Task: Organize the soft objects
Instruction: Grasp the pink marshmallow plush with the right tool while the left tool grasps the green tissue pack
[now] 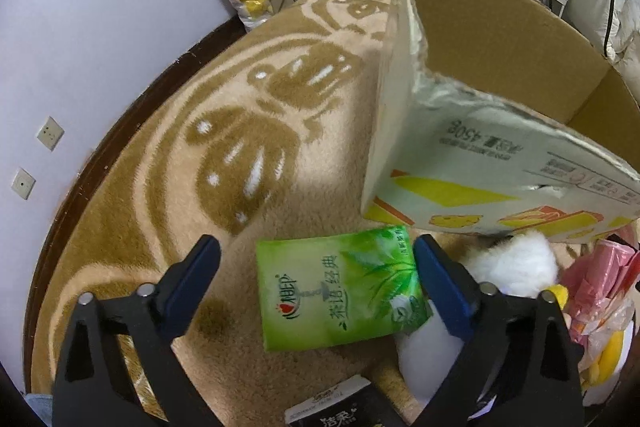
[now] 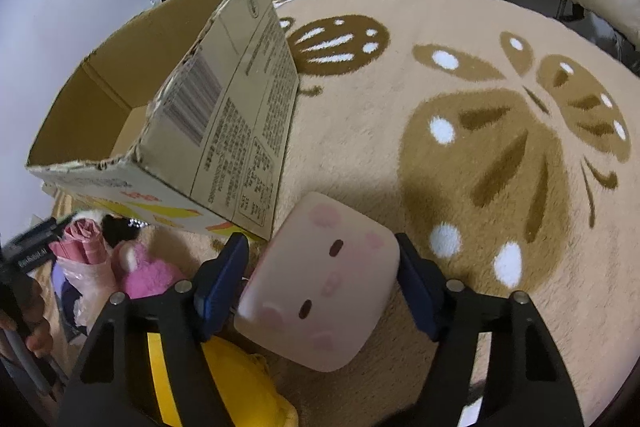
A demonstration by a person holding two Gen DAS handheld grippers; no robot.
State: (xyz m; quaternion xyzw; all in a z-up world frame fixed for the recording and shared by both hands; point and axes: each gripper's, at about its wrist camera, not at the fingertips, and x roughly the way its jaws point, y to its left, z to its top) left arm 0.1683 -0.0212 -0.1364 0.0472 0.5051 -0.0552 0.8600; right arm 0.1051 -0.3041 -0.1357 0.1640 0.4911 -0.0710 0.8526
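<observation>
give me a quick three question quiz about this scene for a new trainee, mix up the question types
1. True or false: the green tissue pack lies on the carpet between the fingers of the left claw.
2. Multiple choice: what sits between the fingers of the right claw? A) a pink plush bunny B) a pale pink cube plush with a face C) a yellow bag
3. Short answer: is the top of the cardboard box open or closed?

Key
1. True; neither finger is seen pressing on it.
2. B, the cube plush.
3. Open; the part of its floor that shows is bare.
</observation>
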